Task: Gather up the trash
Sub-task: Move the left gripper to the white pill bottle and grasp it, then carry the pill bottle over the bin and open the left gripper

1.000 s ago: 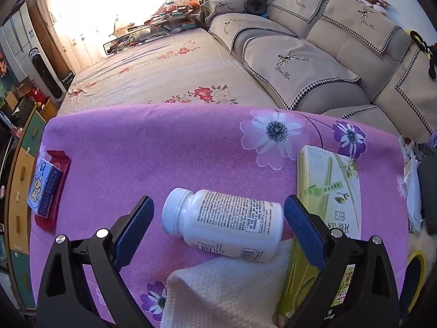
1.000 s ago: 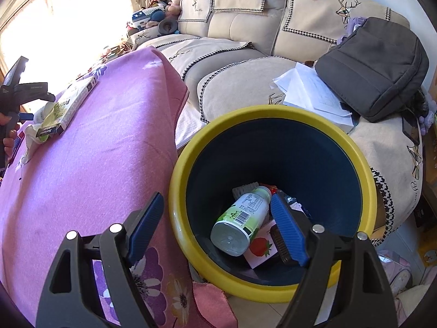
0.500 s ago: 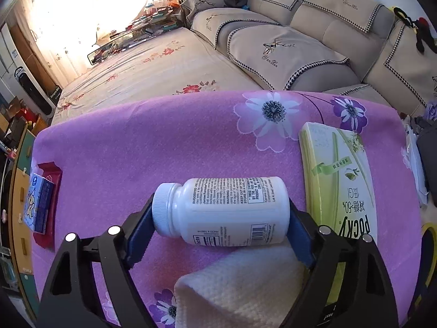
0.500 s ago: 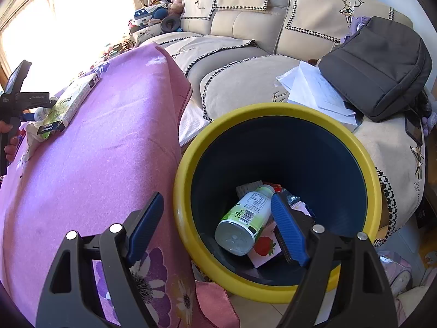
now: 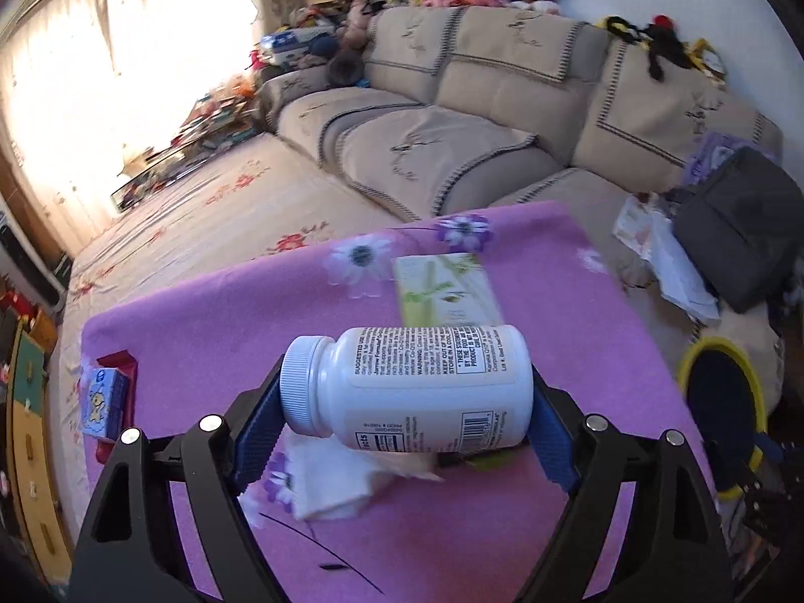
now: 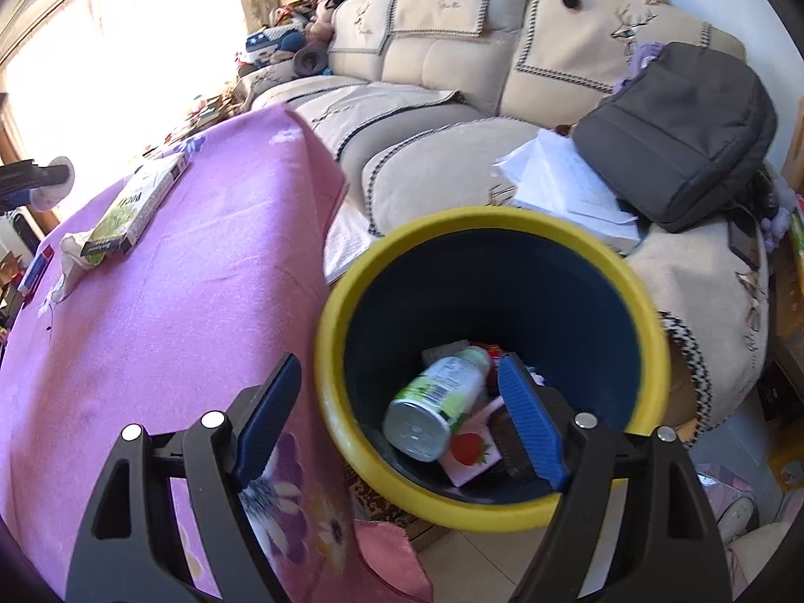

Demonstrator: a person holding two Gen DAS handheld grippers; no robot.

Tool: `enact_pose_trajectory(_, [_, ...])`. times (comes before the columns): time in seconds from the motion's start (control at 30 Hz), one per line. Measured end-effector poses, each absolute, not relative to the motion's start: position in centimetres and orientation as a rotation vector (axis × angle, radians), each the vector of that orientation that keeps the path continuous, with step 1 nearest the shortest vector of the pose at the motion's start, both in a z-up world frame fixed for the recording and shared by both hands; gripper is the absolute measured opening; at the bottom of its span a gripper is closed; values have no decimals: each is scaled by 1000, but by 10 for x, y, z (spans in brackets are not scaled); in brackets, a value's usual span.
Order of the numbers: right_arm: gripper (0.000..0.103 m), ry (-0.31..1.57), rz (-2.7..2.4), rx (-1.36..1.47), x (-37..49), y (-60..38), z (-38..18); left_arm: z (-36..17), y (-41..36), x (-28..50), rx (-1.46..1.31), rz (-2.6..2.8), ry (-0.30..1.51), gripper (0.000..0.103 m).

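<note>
My left gripper (image 5: 402, 412) is shut on a white pill bottle (image 5: 417, 387), held sideways above the purple tablecloth (image 5: 553, 301). A crumpled white tissue (image 5: 331, 477) and a green Pocky box (image 5: 442, 286) lie on the cloth under it. The yellow-rimmed blue bin (image 5: 723, 402) stands to the right of the table. My right gripper (image 6: 402, 417) is open and empty over the near rim of the bin (image 6: 341, 301), which holds a green-labelled bottle (image 6: 437, 402) and a strawberry carton (image 6: 472, 452). The Pocky box (image 6: 135, 201) and tissue (image 6: 70, 251) show at far left there.
A small blue box on a red tray (image 5: 108, 402) sits at the table's left edge. A beige sofa (image 6: 452, 75) runs behind, with a grey backpack (image 6: 678, 130) and papers (image 6: 563, 176) on it. A flowered bed (image 5: 201, 211) lies beyond the table.
My left gripper closed on the pill bottle and lifted it off the cloth, turning right so the bin came into view. My right gripper stayed open and drifted slightly over the bin.
</note>
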State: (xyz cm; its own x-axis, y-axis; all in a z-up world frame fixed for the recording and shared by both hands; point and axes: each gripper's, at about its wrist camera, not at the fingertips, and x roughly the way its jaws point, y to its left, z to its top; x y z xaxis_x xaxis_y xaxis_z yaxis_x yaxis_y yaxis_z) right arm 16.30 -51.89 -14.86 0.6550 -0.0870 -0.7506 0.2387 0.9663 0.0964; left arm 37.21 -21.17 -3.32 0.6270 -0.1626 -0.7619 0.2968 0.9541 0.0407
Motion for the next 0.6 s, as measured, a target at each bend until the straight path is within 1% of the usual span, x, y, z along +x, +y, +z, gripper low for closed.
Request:
enact_pose_trajectory(0.13, [76,814,-249,199,139,-537,-139,-27,-293,315,234,-484,849,83])
enact_pose_trajectory(0.27, [76,783,-309,216,113,-557,-130,-41,-379,278,276,-688,897,83])
enact_pose_trajectory(0.43, [76,764,-360,241,84,-577,-121,-81,-481,252,334,-847,991,83])
enact_pose_trajectory(0.6, [76,755,-402,271,62,-591,-121,-132,-539,263,375,-849,1080,83])
